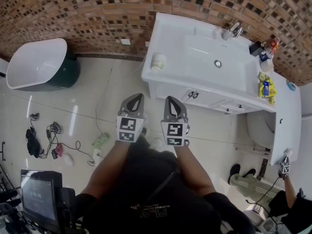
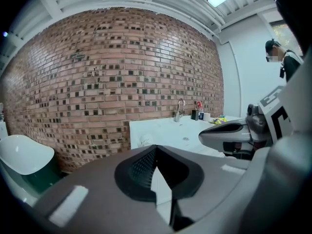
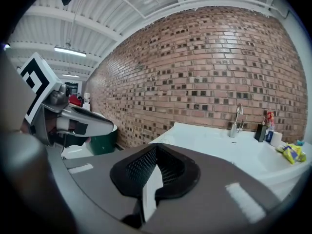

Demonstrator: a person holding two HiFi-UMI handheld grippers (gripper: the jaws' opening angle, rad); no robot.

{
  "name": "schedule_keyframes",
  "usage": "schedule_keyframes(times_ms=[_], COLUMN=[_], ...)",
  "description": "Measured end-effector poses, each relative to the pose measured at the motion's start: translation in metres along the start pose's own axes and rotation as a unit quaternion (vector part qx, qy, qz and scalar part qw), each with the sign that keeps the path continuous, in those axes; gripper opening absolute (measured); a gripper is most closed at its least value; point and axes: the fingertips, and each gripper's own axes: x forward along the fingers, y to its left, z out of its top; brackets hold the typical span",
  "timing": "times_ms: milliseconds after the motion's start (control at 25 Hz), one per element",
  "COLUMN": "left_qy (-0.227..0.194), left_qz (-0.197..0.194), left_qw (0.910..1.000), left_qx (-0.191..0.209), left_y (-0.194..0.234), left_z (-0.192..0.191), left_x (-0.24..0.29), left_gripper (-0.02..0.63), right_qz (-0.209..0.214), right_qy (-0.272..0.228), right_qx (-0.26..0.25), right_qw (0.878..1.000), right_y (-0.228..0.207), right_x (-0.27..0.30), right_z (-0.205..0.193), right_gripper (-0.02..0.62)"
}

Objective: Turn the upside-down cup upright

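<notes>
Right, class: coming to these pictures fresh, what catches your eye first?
The brick wall across the top, with a big white sink counter against it. At centre, the left gripper and right gripper point side by side toward the counter, both shut and empty. A pale cup sits at the counter's left end; a white bathtub stands far left.

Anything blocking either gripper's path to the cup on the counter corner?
Nothing visible. The cup sits alone at the counter's corner; only floor lies between it and the left gripper and right gripper, both empty.
</notes>
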Motion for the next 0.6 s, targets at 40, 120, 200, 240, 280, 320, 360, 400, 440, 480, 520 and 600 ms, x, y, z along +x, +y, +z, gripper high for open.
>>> schedule_keyframes(times_ms=[40, 120, 200, 240, 280, 320, 360, 400, 440, 480, 520, 600], left_qy=[-0.001, -0.003, -0.006, -0.007, -0.008, -0.010, -0.011, -0.012, -0.013, -0.014, -0.014, -0.015], left_qz=[-0.001, -0.005, -0.008, -0.009, -0.009, -0.009, -0.010, -0.012, -0.014, -0.015, -0.016, -0.015], left_qw=[1.0000, 1.0000, 0.9999, 0.9999, 0.9999, 0.9999, 0.9999, 0.9999, 0.9998, 0.9998, 0.9997, 0.9997], left_qx=[0.000, 0.000, -0.002, -0.003, -0.004, -0.005, -0.005, -0.004, -0.004, -0.005, -0.007, -0.010], left_y=[0.002, 0.006, 0.013, 0.017, 0.022, 0.026, 0.030, 0.034, 0.037, 0.042, 0.047, 0.059], left_z=[0.001, 0.005, 0.008, 0.010, 0.013, 0.016, 0.018, 0.021, 0.023, 0.025, 0.028, 0.032], left_x=[0.005, 0.015, 0.026, 0.032, 0.038, 0.045, 0.051, 0.057, 0.063, 0.069, 0.075, 0.086], left_gripper=[-0.002, -0.002, -0.002, -0.002, -0.002, -0.002, -0.002, -0.002, -0.002, -0.002, -0.002, -0.002], right_qz=[0.001, 0.001, 0.003, 0.005, 0.009, 0.014, 0.018, 0.021, 0.022, 0.022, 0.023, 0.023], right_qy=[0.002, 0.004, 0.010, 0.015, 0.021, 0.027, 0.032, 0.036, 0.039, 0.042, 0.046, 0.054], right_qx=[0.000, 0.001, -0.001, -0.004, -0.009, -0.012, -0.013, -0.013, -0.011, -0.008, -0.004, 0.006], right_qw=[1.000, 1.000, 1.000, 1.000, 1.000, 0.999, 0.999, 0.999, 0.999, 0.999, 0.999, 0.998], right_y=[-0.001, -0.004, -0.007, -0.008, -0.008, -0.008, -0.008, -0.009, -0.011, -0.013, -0.015, -0.019], right_x=[0.005, 0.015, 0.027, 0.034, 0.042, 0.049, 0.057, 0.064, 0.071, 0.078, 0.085, 0.101], right_z=[0.001, 0.003, 0.005, 0.006, 0.006, 0.007, 0.008, 0.009, 0.010, 0.011, 0.012, 0.012], right_gripper=[0.014, 0.013, 0.014, 0.014, 0.014, 0.014, 0.014, 0.014, 0.014, 0.014, 0.014, 0.014])
